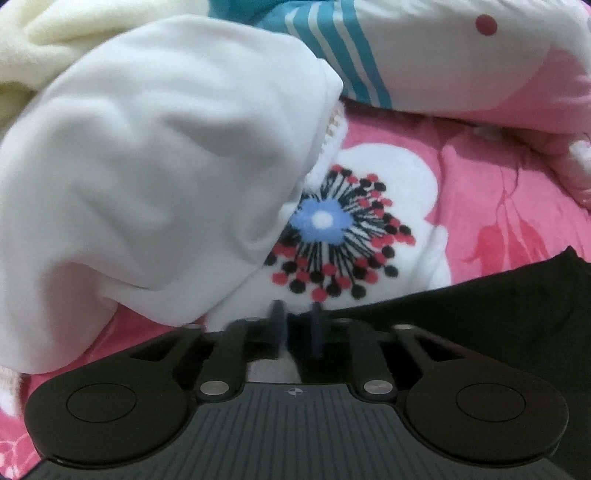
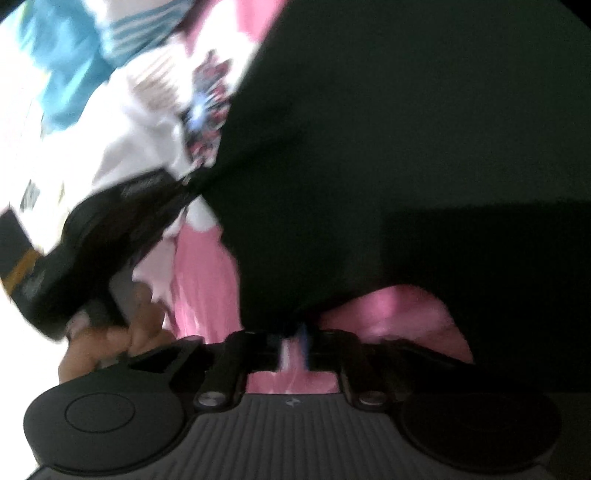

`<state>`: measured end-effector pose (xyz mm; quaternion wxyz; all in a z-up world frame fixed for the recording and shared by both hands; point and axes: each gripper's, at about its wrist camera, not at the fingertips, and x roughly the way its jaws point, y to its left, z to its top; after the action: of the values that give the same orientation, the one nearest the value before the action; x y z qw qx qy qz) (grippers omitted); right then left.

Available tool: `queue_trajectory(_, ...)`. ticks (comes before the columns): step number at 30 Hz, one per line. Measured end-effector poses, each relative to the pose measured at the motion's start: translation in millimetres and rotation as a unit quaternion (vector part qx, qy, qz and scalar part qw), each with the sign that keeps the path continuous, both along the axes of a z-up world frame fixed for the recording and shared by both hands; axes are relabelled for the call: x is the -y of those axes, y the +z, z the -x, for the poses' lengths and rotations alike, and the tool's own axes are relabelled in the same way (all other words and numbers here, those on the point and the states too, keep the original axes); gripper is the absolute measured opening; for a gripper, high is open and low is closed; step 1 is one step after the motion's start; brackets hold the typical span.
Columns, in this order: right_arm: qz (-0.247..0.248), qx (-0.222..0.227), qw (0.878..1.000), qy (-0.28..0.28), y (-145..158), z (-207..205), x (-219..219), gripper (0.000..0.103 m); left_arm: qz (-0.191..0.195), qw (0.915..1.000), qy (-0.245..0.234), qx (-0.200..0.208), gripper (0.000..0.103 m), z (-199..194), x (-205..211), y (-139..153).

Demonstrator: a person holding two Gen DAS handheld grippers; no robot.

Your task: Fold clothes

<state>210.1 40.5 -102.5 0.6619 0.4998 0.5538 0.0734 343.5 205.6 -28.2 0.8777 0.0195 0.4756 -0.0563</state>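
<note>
A black garment (image 1: pixel 480 306) lies on the pink flowered blanket (image 1: pixel 480 177) at the lower right of the left wrist view, and its edge runs in between the fingers of my left gripper (image 1: pixel 297 325), which is shut on it. In the right wrist view the same black garment (image 2: pixel 388 147) hangs lifted and fills the right half. My right gripper (image 2: pixel 295 339) is shut on its lower edge. The left gripper (image 2: pixel 184 188) also shows there, pinching the garment's left edge. The view is blurred.
A white garment (image 1: pixel 147 166) lies bunched at the left, close to my left gripper. A cream fleece (image 1: pixel 55 29) sits behind it. A pillow with teal stripes (image 1: pixel 351 55) lies at the back. A hand (image 2: pixel 110 339) holds the left gripper.
</note>
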Motion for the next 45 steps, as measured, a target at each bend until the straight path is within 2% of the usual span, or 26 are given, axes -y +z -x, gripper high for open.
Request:
queue_trajectory(1, 0.004, 0.005, 1.0, 0.014, 6.2, -0.1, -2.8, 0.035, -0.003, 1.0, 0.005, 0.004, 0.036, 0.5, -1.2, 2.0)
queue_trajectory(3, 0.014, 0.011, 0.999, 0.037, 18.6, 4.7, -6.3, 0.043, -0.008, 0.9997, 0.016, 0.014, 0.038, 1.7, -4.0, 6.1)
queue_trajectory(6, 0.028, 0.019, 0.997, 0.07, 38.8, 26.5, 0.0, 0.043, -0.012, 0.9976, 0.063, 0.028, 0.038, 4.6, -15.6, 14.3)
queue_trajectory(9, 0.056, 0.02, 0.993, 0.102, 57.1, 62.1, 20.9, 0.043, 0.0, 0.995, 0.095, 0.03, 0.038, 13.6, -28.6, 30.8)
queue_trajectory(11, 0.092, 0.017, 0.988, 0.121, 68.1, 87.3, 36.3, 0.042, 0.01, 0.9942, 0.104, 0.027, 0.038, 23.0, -36.1, 42.8)
queue_trajectory(14, 0.182, 0.021, 0.974, 0.134, 83.2, 119.2, 57.2, 0.033, 0.019, 0.9951, 0.097, 0.009, 0.038, 44.7, -39.3, 53.7)
queue_trajectory(17, 0.246, 0.053, 0.958, 0.14, 88.3, 120.3, 62.1, 0.025, 0.021, 0.9961, 0.083, -0.021, 0.038, 69.0, -34.8, 61.9)
queue_trajectory(20, 0.281, 0.088, 0.945, 0.144, 81.2, 103.6, 54.6, 0.021, 0.022, 0.9967, 0.061, -0.049, 0.038, 93.9, -27.8, 67.4)
queue_trajectory(22, 0.296, 0.092, 0.937, 0.162, 67.0, 93.5, 39.1, 0.018, 0.022, 0.9968, 0.044, -0.062, 0.038, 109.9, -20.9, 70.1)
queue_trajectory(26, 0.286, 0.111, 0.93, 0.201, 63.5, 105.6, -2.0, 0.018, 0.021, 0.9962, 0.01, -0.085, 0.038, 136.8, -8.4, 72.9)
queue_trajectory(28, 0.26, 0.119, 0.933, 0.219, 68.0, 115.9, -14.0, 0.017, 0.02, 0.9953, -0.009, -0.095, 0.038, 144.8, -1.8, 72.6)
queue_trajectory(30, 0.261, 0.102, 0.939, 0.201, 67.3, 130.7, -9.3, 0.017, 0.025, 0.9927, -0.043, -0.11, 0.038, 152.4, 6.7, 71.2)
queue_trajectory(33, 0.262, 0.077, 0.946, 0.173, 66.2, 152.7, -2.2, 0.017, 0.032, 0.9846, -0.105, -0.136, 0.038, 162.7, 22.0, 66.6)
queue_trajectory(37, 0.263, 0.043, 0.954, 0.136, 64.8, 182.2, 7.3, 0.017, 0.004, 0.9689, -0.195, -0.153, 0.038, 180.7, 48.6, 53.3)
queue_trajectory(42, 0.264, 0.0, 0.96, 0.09, 63.1, 219.0, 19.1, 0.015, -0.032, 0.9516, -0.257, -0.166, 0.038, 204.3, 65.9, 39.4)
queue_trajectory(45, 0.266, -0.002, 0.96, 0.091, 64.8, 223.9, 16.0, 0.015, -0.046, 0.9443, -0.28, -0.167, 0.038, 215.8, 71.0, 39.8)
